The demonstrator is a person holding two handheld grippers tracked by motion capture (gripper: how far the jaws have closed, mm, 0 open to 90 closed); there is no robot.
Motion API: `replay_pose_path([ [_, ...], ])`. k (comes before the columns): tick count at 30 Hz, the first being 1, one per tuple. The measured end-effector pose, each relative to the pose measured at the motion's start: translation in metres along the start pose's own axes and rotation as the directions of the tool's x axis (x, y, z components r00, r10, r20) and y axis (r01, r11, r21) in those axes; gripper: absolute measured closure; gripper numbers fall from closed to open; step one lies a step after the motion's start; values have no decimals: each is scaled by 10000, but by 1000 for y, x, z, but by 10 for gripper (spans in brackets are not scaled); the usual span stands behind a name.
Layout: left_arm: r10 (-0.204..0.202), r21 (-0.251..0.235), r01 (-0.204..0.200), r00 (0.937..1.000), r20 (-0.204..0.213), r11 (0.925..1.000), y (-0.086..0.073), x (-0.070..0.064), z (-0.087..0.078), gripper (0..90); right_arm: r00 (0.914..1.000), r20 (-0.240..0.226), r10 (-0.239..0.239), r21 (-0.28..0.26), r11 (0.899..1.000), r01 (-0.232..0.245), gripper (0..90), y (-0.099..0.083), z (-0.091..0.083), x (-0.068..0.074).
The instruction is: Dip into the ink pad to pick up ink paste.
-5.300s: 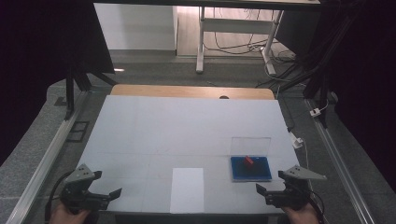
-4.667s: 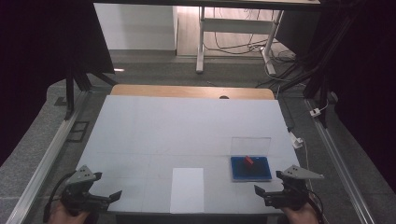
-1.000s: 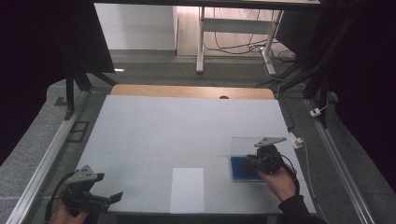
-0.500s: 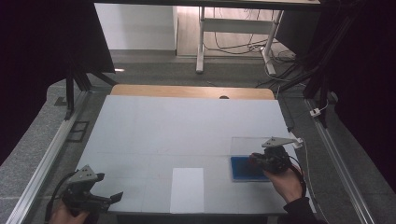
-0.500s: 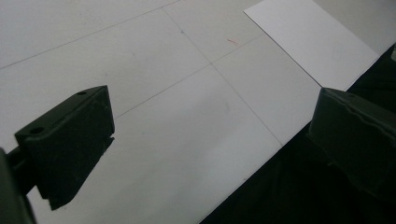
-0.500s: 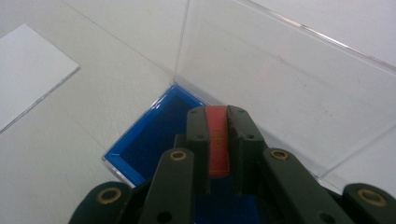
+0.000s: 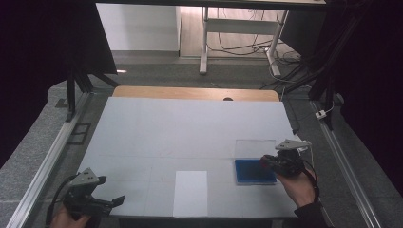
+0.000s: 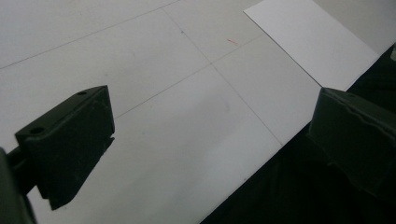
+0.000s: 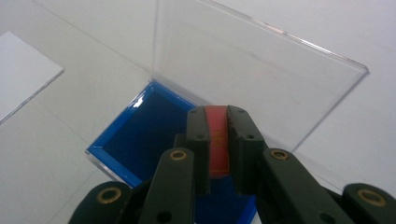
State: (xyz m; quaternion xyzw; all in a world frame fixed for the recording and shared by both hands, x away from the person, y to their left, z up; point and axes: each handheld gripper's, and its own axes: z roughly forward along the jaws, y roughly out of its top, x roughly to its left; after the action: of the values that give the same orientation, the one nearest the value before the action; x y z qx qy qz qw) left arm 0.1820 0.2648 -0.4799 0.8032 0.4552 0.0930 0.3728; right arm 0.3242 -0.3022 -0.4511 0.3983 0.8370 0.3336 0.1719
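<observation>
A small red piece [image 9: 217, 140] is being pinched by the right gripper [image 9: 217, 144] above the blue tray [image 9: 149, 135], likely for lifting out; the left gripper [image 8: 210, 140] is being held wide open, idle, at the counter [image 7: 190, 128] edge.

Glossy clear plastic lid [image 9: 252, 70] — matt white table [image 7: 190, 128].

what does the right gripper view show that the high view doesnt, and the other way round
The right gripper view gives the close detail: the right gripper has its jaws shut on a small red piece, held above the blue tray, in front of the clear upright lid.

The high view gives the wider layout: the left gripper at the near left corner of the table, and the person's right hand.

Both show the blue tray, the clear lid, the white sheet and the right gripper.
</observation>
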Motion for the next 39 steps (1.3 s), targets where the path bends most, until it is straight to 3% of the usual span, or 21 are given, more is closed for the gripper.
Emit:
replay_pose_path([
  [12, -31, -17, 31, 10000, 45, 10000, 0, 1, 0, 7, 9992, 262, 289, 189, 9994, -294, 800, -7, 1, -9],
  [20, -34, -14, 34, 10000, 61, 10000, 0, 1, 0, 7, 9993, 240, 293, 700, 9971, -309, 801, -11, 11, -11],
  [23, -52, -29, 53, 10000, 75, 10000, 0, 1, 0, 7, 9987, 425, 287, 926, 9952, -326, 801, -12, 15, -11],
  [31, -46, -5, 46, 10000, 72, 10000, 0, 1, 0, 8, 9972, 427, 615, 976, 9931, -654, 805, -13, 17, -12],
  [39, -76, 25, 75, 10000, 55, 10000, 0, 1, 0, 8, 9975, 692, 158, 1039, 9943, -229, 807, -12, 20, -5],
])
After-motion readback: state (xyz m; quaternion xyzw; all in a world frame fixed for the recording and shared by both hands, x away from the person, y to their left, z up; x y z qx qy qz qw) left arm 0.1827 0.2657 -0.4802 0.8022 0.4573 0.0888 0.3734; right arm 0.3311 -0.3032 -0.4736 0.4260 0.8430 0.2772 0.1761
